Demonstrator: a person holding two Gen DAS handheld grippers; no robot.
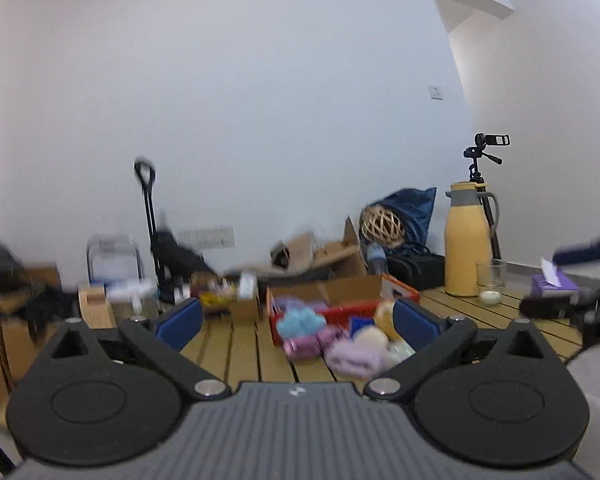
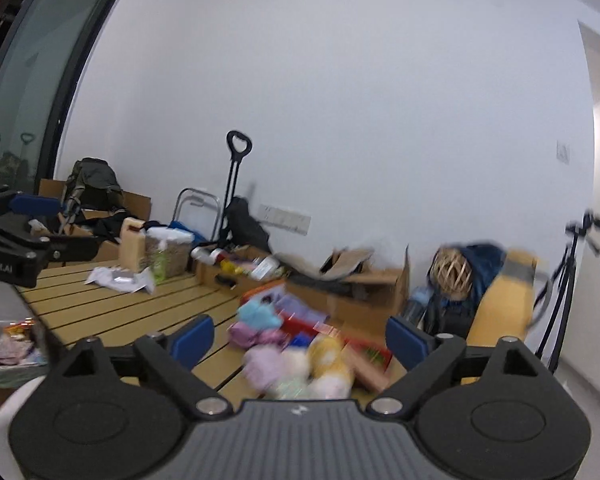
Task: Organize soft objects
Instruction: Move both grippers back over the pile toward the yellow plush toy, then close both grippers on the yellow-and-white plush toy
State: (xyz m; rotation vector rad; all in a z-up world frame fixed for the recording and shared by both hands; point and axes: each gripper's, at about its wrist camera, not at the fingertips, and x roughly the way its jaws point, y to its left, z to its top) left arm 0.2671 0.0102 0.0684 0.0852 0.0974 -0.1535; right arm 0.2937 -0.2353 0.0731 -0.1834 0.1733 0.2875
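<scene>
A: Start with the biggest thing. What carries it all?

B: A slatted wooden table [image 1: 236, 344]. Toward its far edge stands a tall yellow flask [image 1: 466, 240], with a glass jar [image 1: 491, 282] just beside it.

A: And the soft things?

B: They sit in a heap near the middle of the table, spilling out of and in front of a red basket [image 1: 340, 318]. I make out a light blue fluffy piece [image 1: 300, 320] on the basket's left rim, a lilac plush piece [image 1: 354, 356] lying on the slats nearest the camera, and a yellow ball of yarn [image 2: 328, 354] among them. Both views are blurred, so finer detail is a guess.

A: The grippers?

B: The left gripper [image 1: 296, 320] has its jaws spread wide and holds nothing; the right gripper [image 2: 300, 340] is likewise wide apart and empty. Both hang short of the heap, not touching it.

A: What might go wrong?

B: I'd judge the heap too tangled for a clean pick: jaws closing on it could pinch two pieces at once or drag a neighbour off the table's near edge. A loose bite on fluff may slip. A wide sweep could also knock the flask or jar.
</scene>
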